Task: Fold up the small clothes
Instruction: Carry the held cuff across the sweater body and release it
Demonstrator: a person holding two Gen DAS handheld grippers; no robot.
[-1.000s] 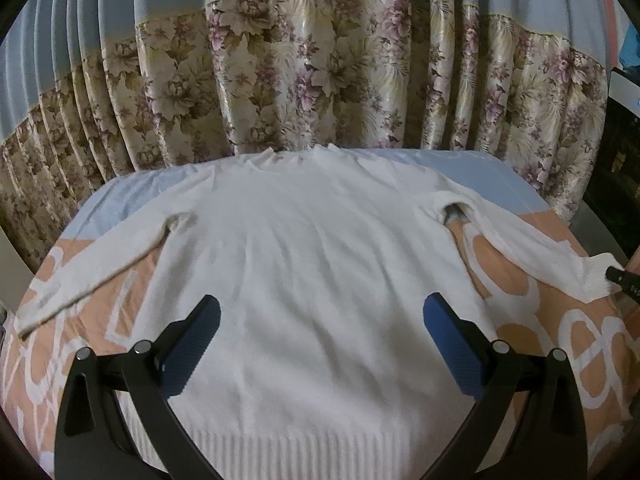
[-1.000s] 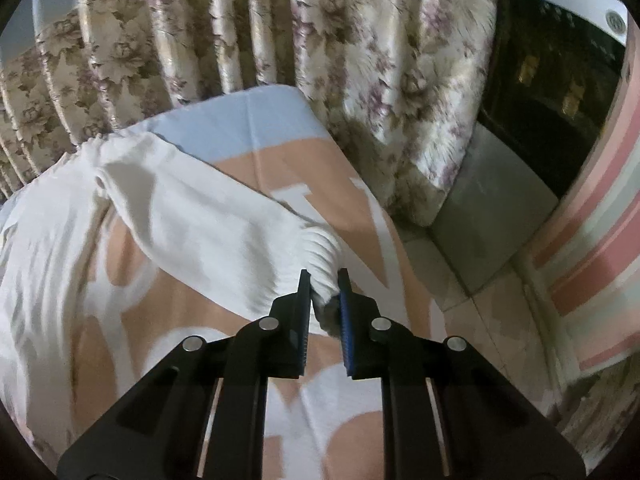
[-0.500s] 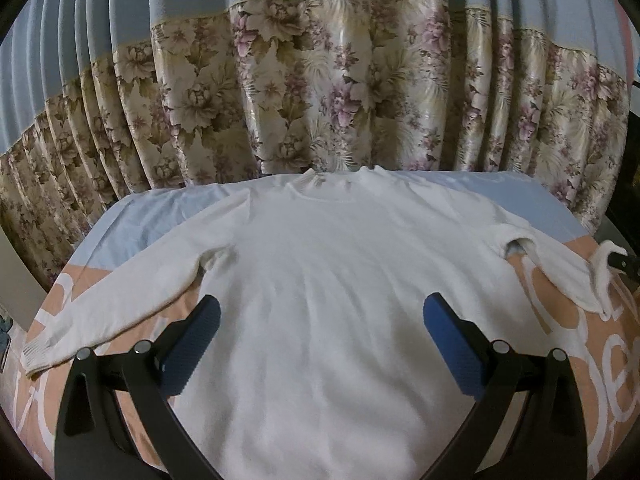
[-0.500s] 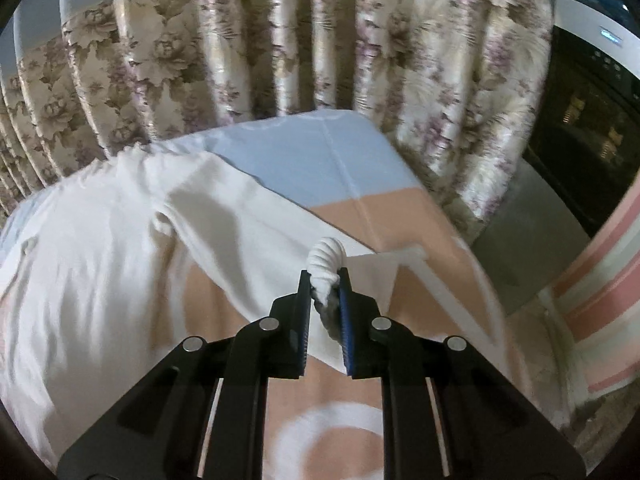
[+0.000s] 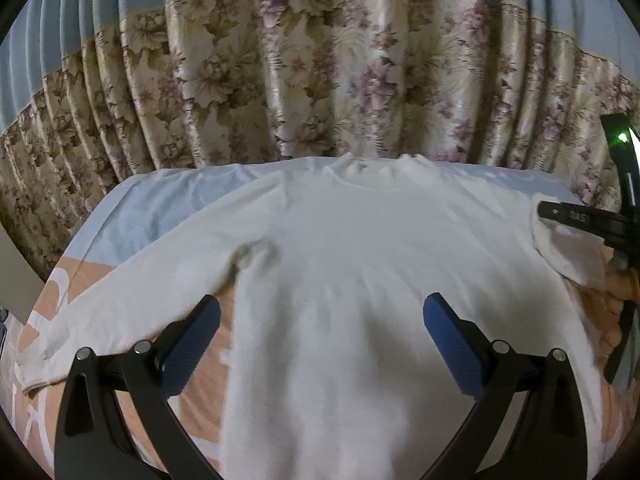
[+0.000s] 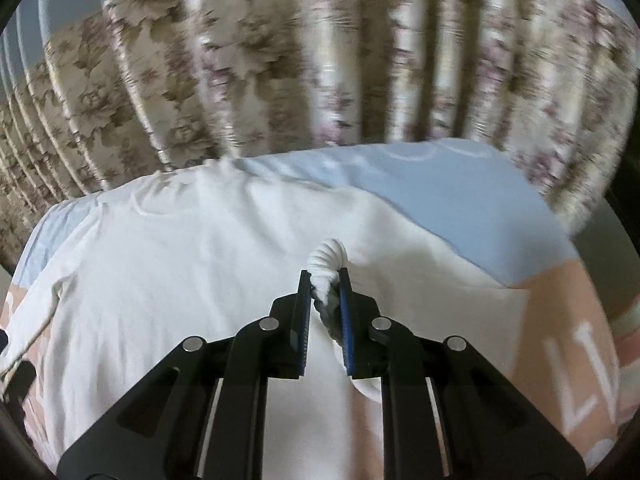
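A white long-sleeved sweater (image 5: 352, 264) lies face up on the bed, collar toward the curtain. Its left sleeve (image 5: 120, 304) stretches out flat to the left. My right gripper (image 6: 325, 280) is shut on the ribbed cuff (image 6: 327, 258) of the right sleeve and holds it lifted over the sweater's right shoulder; the sleeve (image 5: 568, 252) is folding inward. It shows at the right edge of the left wrist view (image 5: 576, 216). My left gripper (image 5: 320, 320) is open and empty, hovering above the sweater's body (image 6: 180, 280).
The bed cover is light blue (image 5: 160, 204) at the back and peach with white letters (image 6: 568, 320) nearer me. A floral curtain (image 5: 320, 92) hangs close behind the bed. A dark appliance (image 6: 630, 208) stands past the bed's right edge.
My right gripper has carried the sleeve cuff up and leftward, from the peach cover beside the sweater to over its shoulder. My left gripper has shifted forward and right over the sweater, still open.
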